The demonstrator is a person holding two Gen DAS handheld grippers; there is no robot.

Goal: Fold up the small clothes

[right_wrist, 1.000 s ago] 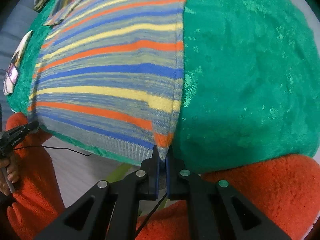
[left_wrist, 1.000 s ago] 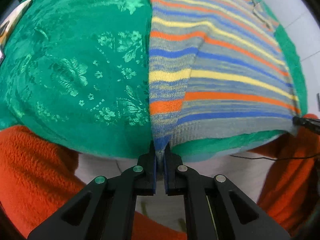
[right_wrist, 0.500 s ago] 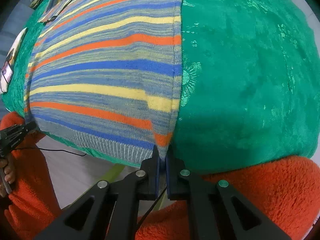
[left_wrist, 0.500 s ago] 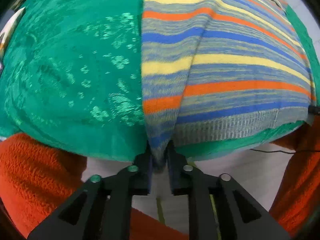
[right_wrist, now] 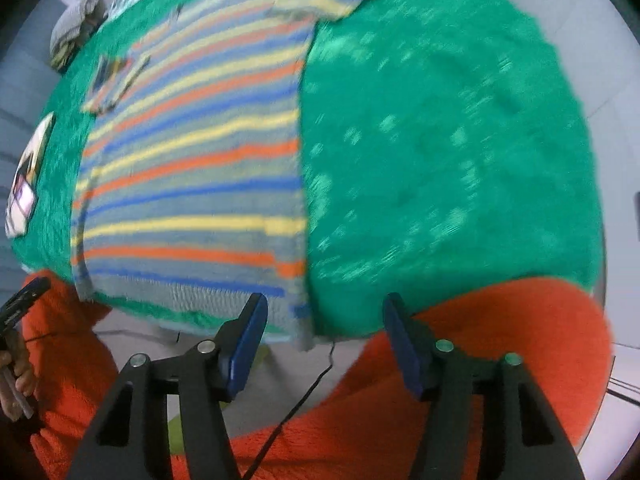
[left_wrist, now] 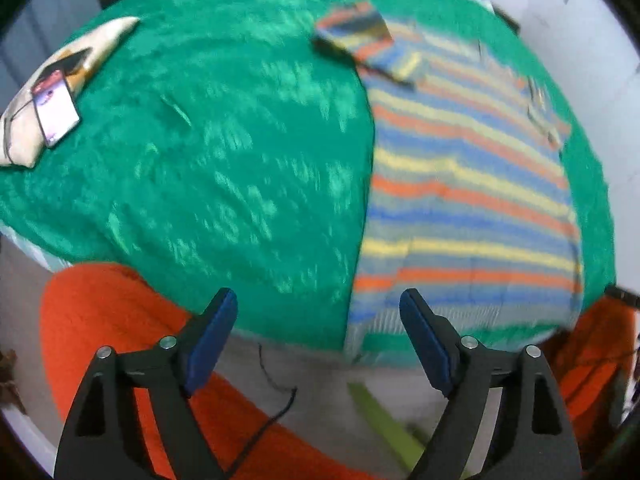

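Observation:
A striped knit sweater [left_wrist: 468,200], grey with orange, yellow and blue bands, lies flat on a green patterned cloth [left_wrist: 224,152]. Its hem hangs slightly over the near table edge. It also shows in the right wrist view [right_wrist: 200,168], on the green cloth [right_wrist: 440,140]. My left gripper [left_wrist: 318,308] is open and empty, just in front of the sweater's lower left corner. My right gripper [right_wrist: 322,316] is open and empty, just in front of the lower right corner. One sleeve [left_wrist: 360,40] is folded at the far left.
A cushion with a phone on it [left_wrist: 52,92] lies at the far left of the table. A pile of dark clothes [right_wrist: 76,24] sits at the far edge. My orange sleeves [right_wrist: 480,360] and a thin black cable [left_wrist: 276,396] are near the table edge.
Both grippers opened and let go of the sweater's lower corners, then pulled back and up from the table edge. The sweater now lies flat.

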